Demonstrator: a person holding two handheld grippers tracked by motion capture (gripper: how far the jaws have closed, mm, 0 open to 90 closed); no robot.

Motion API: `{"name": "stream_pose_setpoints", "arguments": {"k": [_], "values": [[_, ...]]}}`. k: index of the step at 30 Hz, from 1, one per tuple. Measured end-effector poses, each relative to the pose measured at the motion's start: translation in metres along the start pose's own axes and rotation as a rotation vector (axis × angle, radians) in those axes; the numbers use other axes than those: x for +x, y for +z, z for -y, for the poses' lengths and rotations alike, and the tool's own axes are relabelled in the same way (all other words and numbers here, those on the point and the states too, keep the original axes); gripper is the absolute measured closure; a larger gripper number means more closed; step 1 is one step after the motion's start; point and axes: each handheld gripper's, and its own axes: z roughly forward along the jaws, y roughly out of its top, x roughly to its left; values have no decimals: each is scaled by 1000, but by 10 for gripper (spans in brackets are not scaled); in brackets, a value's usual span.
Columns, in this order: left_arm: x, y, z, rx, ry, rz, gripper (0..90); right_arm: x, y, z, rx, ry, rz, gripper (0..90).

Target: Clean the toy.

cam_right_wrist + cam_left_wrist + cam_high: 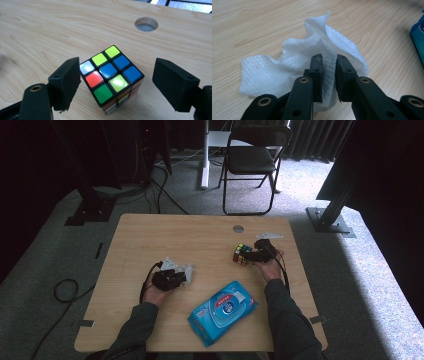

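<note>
Left hand-held gripper (328, 75) is clenched on a crumpled white wipe (294, 62): a fold sits pinched between the pads, the rest bunched ahead of the jaws and resting on the table (262, 22). In the high view it sits at the left-middle of the table (150, 235), wipe (186, 271) pointing toward the centre.

Right hand-held gripper (116, 82) is released, jaws spread wide with the cube (112, 75) between them. Neither pad touches it; there's a clear gap on the far jaw's side, the near jaw is just beside a corner. The cube stands on the table, right of centre, near the round cable hole (146, 24).

Key relation: the cube is turned corner-on to the jaws, so the pads face its edges, not flat faces. Likely the right hand needs to twist until the pads line up with two opposite faces before closing, otherwise the cube may spin or squirt out.

The right hand is the near one for the cube (242, 254); the wipe hand is well apart from it. The blue wipe pack (222, 312) lies between the forearms, touched by neither.
</note>
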Motion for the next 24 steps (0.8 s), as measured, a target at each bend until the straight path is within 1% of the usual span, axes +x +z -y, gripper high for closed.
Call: {"name": "stream_pose_setpoints", "arguments": {"k": [1, 2, 5, 7, 11, 13, 14, 16, 17, 20, 22, 24], "values": [[0, 0, 0, 0, -2, 0, 772, 0, 0, 0, 0, -6, -4, 218], [0, 0, 0, -1, -2, 0, 772, -1, 1, 0, 1, -22, 2, 221], [0, 0, 0, -1, -3, 0, 771, -2, 4, 2, 22, -41, -5, 221], [0, 0, 0, -1, -2, 1, 771, -4, 7, 4, 29, -50, -17, 212], [1, 0, 0, -1, -3, -1, 771, -4, 9, 5, 25, -72, -25, 208], [0, 0, 0, 0, -2, -1, 771, -3, 11, 4, 34, -82, -39, 200], [0, -1, 0, -1, -2, 0, 771, -2, 12, 4, 40, -96, -33, 201], [0, -1, 0, -1, -4, -1, 771, -1, 14, 3, 50, -108, -41, 199], [1, -1, 0, -3, -4, -2, 771, -1, 15, 2, 54, -115, -30, 201], [1, -2, 0, -4, -6, -3, 771, -2, 16, 2, 57, -109, -32, 199], [1, -2, 0, -3, -5, -3, 771, -4, 20, 2, 74, -107, -41, 202], [1, -1, 0, -4, -5, -2, 771, -3, 22, 2, 77, -114, -44, 202]]}}
